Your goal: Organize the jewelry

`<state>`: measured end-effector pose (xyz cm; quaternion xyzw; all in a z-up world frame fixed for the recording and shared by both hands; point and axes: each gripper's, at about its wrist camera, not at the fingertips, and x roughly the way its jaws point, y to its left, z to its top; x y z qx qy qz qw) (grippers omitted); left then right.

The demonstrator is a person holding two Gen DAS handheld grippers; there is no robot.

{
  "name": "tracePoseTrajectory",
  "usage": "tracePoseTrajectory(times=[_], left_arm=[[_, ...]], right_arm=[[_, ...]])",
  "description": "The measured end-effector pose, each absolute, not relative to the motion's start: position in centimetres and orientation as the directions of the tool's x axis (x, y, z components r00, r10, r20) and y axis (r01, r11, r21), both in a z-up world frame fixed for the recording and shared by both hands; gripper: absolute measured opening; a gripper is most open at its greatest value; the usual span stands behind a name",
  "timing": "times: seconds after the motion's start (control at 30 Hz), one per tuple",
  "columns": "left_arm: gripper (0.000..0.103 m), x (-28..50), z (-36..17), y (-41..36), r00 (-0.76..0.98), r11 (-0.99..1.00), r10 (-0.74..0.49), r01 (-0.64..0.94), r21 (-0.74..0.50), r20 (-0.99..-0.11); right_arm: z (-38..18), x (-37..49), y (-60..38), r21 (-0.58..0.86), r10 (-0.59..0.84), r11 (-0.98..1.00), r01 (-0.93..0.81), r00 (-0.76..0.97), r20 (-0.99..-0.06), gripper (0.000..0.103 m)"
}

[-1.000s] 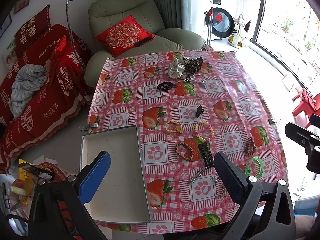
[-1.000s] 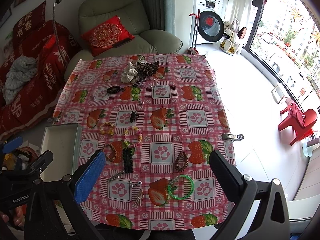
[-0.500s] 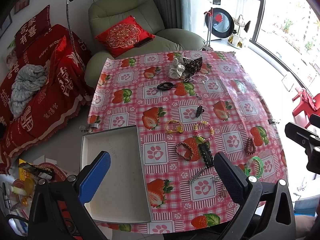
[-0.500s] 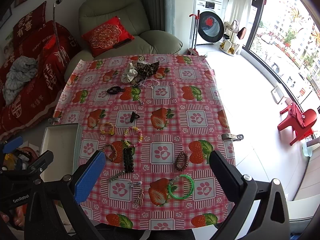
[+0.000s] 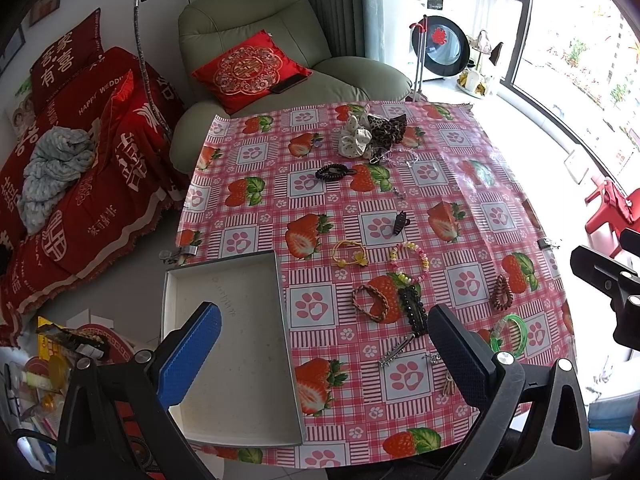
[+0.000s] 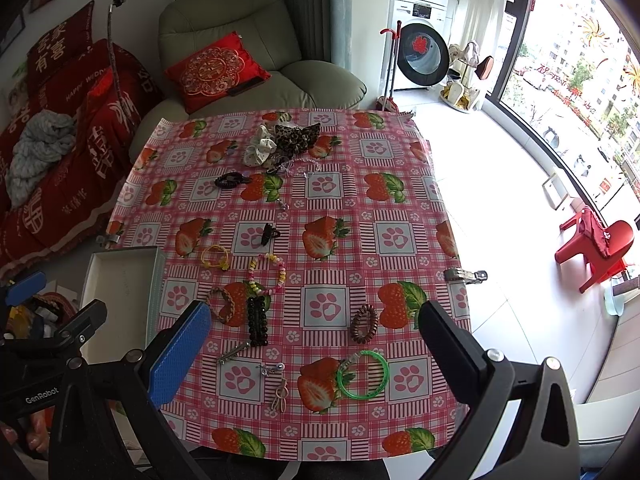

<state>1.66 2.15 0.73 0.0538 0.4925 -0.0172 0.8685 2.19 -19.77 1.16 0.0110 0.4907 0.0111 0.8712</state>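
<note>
Both grippers hang above the near edge of a table covered in a pink strawberry-and-paw-print tablecloth [image 6: 392, 240]. The left gripper [image 5: 324, 352] has its jaws spread wide with nothing between them, hovering over the white tray [image 5: 224, 276] that sits at the table's near left corner with nothing visible inside it. The right gripper [image 6: 316, 344] is likewise spread wide and holds nothing, poised over the near middle of the cloth.

The jewelry lies scattered on the cloth to the right of the tray. Nearest the front edge is a green bangle [image 6: 363, 375], with a brown spiral hair tie [image 6: 364, 323] just behind it. To their left lie a black beaded hair clip [image 6: 257, 321], a brown braided bracelet [image 6: 222, 305] just beside it, and a silver clip [image 6: 234, 353] near the blue pad of the right gripper. A small item near the front edge [image 6: 279, 394] is too small to name, perhaps a pair of earrings. Farther back sit a pastel beaded bracelet [image 6: 269, 274], a yellow hair tie [image 6: 215, 257] and a small black claw clip [image 6: 269, 234]. Well beyond them, a black spiral hair tie [image 6: 230, 180] lies near 2 scrunchies at the far edge: a cream scrunchie [image 6: 260, 151] touching a leopard-print scrunchie [image 6: 297, 136].

A red cushion [image 6: 212, 70] rests on the green armchair [image 6: 240, 24] behind the table.
</note>
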Motion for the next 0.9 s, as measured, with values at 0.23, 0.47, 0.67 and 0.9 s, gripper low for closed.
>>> tracePoseTrajectory(times=[0.23,0.47,0.67,0.9], left_arm=[[0.103,1.67,0.73,2.15,0.514,0.994,0.023,0.083,0.076,-0.857],[0.103,1.66,0.74,2.17,0.514,0.994,0.021,0.084,0.076,-0.858],[0.103,1.7,0.75,2.15,0.513,0.994,0.022,0.083,0.075,-0.858],[0.103,1.71,0.77,2.17,0.513,0.994,0.022,0.083,0.075,-0.858]], right_arm=[[1.16,2.2,-19.74,0.028,0.029,1.0,-0.011,0.517,-0.855,0.103],[1.11,2.2,-19.72,0.027,0.029,1.0,-0.01,0.517,-0.856,0.103],[0.89,2.13,-19.36,0.028,0.029,1.0,-0.01,0.515,-0.856,0.103],[0.99,2.17,-19.43,0.027,0.029,1.0,-0.01,0.515,-0.857,0.103]])
